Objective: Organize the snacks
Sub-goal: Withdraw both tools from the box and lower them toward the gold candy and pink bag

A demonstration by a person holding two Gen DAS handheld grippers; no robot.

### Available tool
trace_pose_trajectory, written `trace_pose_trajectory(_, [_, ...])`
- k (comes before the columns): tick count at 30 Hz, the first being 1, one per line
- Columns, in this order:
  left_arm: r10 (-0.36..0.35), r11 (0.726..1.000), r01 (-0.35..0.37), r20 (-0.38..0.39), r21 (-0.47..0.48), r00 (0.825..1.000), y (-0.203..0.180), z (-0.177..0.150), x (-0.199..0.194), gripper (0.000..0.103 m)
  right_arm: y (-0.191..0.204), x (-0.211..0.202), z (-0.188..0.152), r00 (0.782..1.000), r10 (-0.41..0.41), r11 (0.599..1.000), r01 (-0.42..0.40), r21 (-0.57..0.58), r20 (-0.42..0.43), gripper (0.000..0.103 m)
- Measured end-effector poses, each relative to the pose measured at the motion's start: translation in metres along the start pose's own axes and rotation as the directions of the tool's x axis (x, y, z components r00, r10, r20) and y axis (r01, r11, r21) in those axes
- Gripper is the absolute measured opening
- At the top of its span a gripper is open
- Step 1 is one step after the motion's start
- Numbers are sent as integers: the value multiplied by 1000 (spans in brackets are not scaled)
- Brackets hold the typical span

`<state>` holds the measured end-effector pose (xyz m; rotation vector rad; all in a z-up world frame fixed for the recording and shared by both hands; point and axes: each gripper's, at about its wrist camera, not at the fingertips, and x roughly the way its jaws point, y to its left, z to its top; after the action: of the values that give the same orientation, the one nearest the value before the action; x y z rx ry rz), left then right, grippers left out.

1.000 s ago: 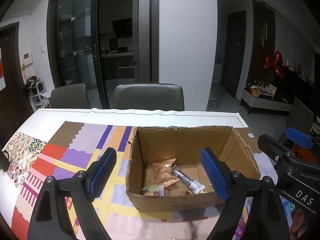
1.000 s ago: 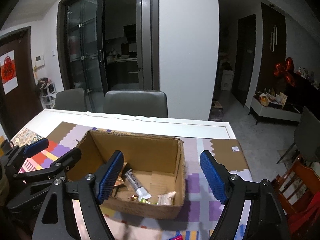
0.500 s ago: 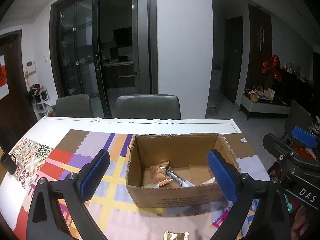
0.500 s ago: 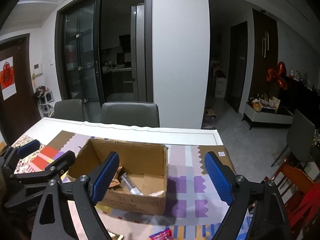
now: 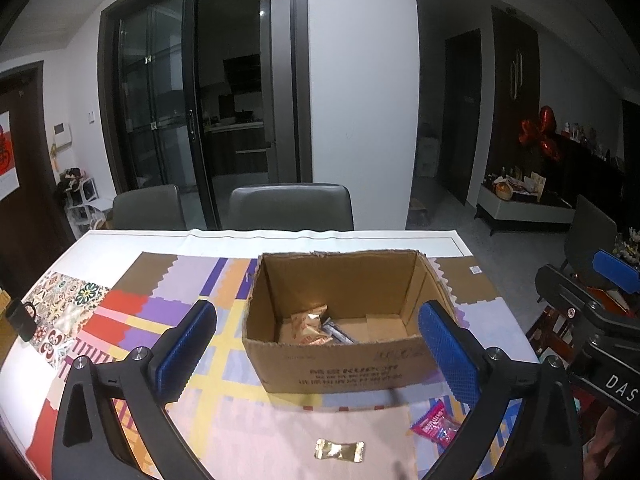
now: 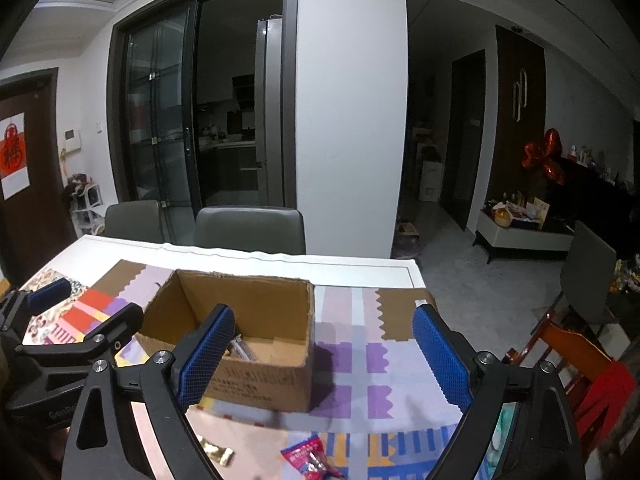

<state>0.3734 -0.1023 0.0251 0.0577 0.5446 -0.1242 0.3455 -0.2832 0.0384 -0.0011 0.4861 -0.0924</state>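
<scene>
Evidently 2 snacks remain outside the cardboard box (image 5: 344, 364): a gold wrapper (image 5: 339, 450) and pink packet (image 5: 436, 428) on the table (image 5: 280, 436) before it. Left tongs (image 5: 316, 352) gape empty; right tongs (image 6: 324, 360), also empty, are opening. Descend squarely over 1 wrapper, pinching its middle.

My right gripper (image 6: 324, 354) hangs with jaws opening and nothing between them above the cardboard box (image 6: 256, 380), with a pink snack packet (image 6: 310, 460) on the patterned tablecloth (image 6: 360, 368) below.

2 grey chairs (image 5: 288, 206) face a patterned tablecloth (image 5: 132, 312), with a dark mug (image 5: 20, 316) at its edge
</scene>
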Motion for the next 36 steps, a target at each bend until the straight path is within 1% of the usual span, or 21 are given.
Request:
trace_pose_trajectory(6, [-1,1000,1,-6,7,1000,-5,-12,-4,103,-6,-3,-13,1000,-10,1000,11,2,-18,92])
trace_pose_trajectory(11, [-2,1000,2,-21,7,1000,-6,-25,-4,103,-9,-5,-25,1000,-12,1000,12,3,-20,92])
trace_pose_trajectory(14, [-4,1000,4,-36,4,999,-6,-35,-1,103,-10,-2,-33,999,-7,1000,7,1,-37,91])
trace_pose_trajectory(26, [-18,1000,18,-99,4,995,-6,-78,22,103,-10,24,-80,992,3,1000,-2,2,-125,91])
trace_pose_trajectory(31, [-25,1000,25,-132,4,991,-6,-94,33,103,-7,31,-92,989,7,1000,-8,-6,-149,92])
trace_pose_trajectory(36, [-30,999,32,-153,10,988,-7,-109,42,103,-5,44,-111,982,13,1000,-15,-11,-187,91])
